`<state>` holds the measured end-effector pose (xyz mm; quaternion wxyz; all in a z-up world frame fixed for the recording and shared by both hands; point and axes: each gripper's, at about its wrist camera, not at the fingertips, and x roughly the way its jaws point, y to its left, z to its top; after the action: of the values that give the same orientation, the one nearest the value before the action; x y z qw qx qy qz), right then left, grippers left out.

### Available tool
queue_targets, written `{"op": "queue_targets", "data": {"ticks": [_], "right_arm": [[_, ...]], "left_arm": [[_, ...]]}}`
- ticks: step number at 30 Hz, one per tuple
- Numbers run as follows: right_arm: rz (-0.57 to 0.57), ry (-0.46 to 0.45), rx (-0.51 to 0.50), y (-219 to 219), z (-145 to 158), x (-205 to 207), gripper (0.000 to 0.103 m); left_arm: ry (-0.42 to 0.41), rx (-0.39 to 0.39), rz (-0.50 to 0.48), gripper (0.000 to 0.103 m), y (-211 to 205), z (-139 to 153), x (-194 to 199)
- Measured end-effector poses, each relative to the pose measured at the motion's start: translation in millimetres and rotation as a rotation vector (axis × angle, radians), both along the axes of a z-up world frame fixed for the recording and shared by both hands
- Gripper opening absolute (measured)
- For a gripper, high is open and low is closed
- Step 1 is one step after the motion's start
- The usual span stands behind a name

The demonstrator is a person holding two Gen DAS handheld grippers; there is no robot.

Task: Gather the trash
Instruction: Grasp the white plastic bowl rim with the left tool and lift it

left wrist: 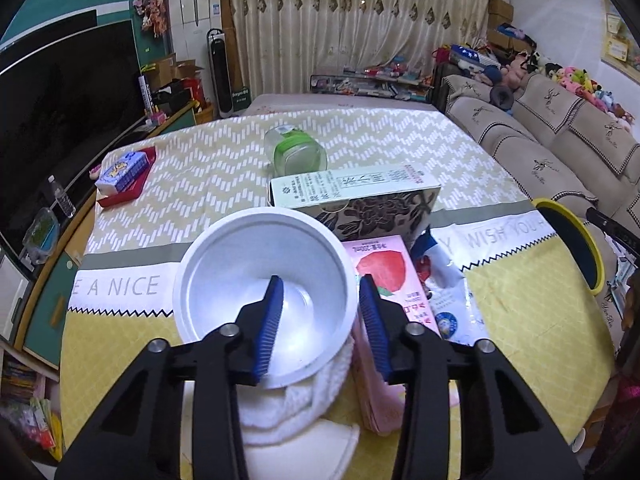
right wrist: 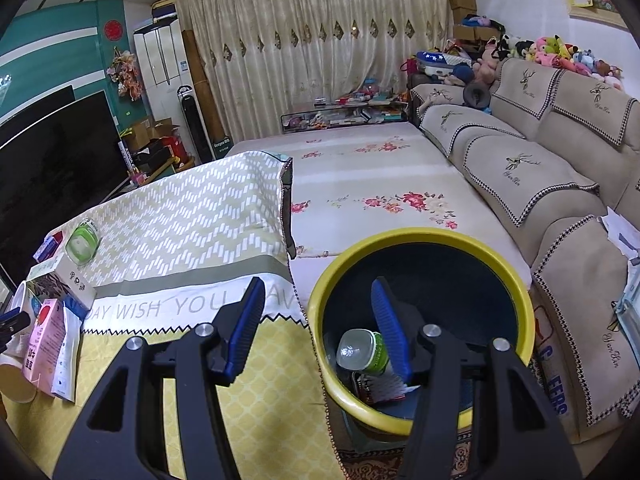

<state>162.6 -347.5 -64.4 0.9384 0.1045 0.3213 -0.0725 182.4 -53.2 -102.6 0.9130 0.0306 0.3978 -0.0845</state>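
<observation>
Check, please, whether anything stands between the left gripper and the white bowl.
Nothing visible does. The left gripper straddles the right wall of the white bowl: one finger is inside, the other outside, close beside the pink carton.

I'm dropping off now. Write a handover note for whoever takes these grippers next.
Left gripper: open, jaws straddling the wall of the white bowl, not yet clamped.
Right gripper: open, empty, above the rim of the yellow bin.
Done: a green-label bottle and other scraps lie in the bin.
Left on the table: bowl, pink carton, blue-white pouch, floral box, green jar.
</observation>
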Motion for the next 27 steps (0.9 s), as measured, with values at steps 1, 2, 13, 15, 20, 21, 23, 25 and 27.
{"op": "queue_targets", "data": {"ticks": [1, 2, 13, 15, 20, 21, 23, 25, 27], "right_arm": [[0.000, 0.001, 0.000, 0.2, -0.2, 0.2, 0.053], [0.000, 0.001, 0.001, -0.1, -0.3, 0.3, 0.053], [0.004, 0.004, 0.008, 1.9, -0.8, 0.3, 0.053], [0.005, 0.003, 0.011, 2.7, -0.5, -0.5, 0.053], [0.007, -0.002, 0.016, 3.4, 0.8, -0.7, 0.053], [0.007, -0.004, 0.017, 3.0, 1.4, -1.7, 0.053], [0.006, -0.008, 0.022, 2.2, 2.4, -3.6, 0.053], [0.005, -0.012, 0.024, 1.8, 4.0, -5.1, 0.053], [0.003, -0.015, 0.026, 0.5, 5.0, -6.9, 0.053]], "left_arm": [[0.002, -0.002, 0.003, 0.037, 0.3, -0.6, 1.5], [0.004, -0.005, 0.006, 0.036, 0.6, -1.3, 3.2], [-0.003, 0.010, 0.007, 0.008, -1.4, 0.5, 4.9], [-0.024, 0.011, 0.010, 0.007, -1.0, 5.7, 1.4], [-0.097, 0.018, 0.022, 0.007, 1.4, 27.4, -2.8], [-0.107, 0.023, 0.021, 0.007, 0.9, 30.6, -3.2], [-0.131, 0.027, 0.016, 0.007, -0.4, 39.5, -4.3], [-0.150, 0.017, 0.008, 0.007, -1.5, 48.6, -5.8], [-0.168, 0.001, -0.007, 0.007, -3.6, 59.1, -8.1]]}}
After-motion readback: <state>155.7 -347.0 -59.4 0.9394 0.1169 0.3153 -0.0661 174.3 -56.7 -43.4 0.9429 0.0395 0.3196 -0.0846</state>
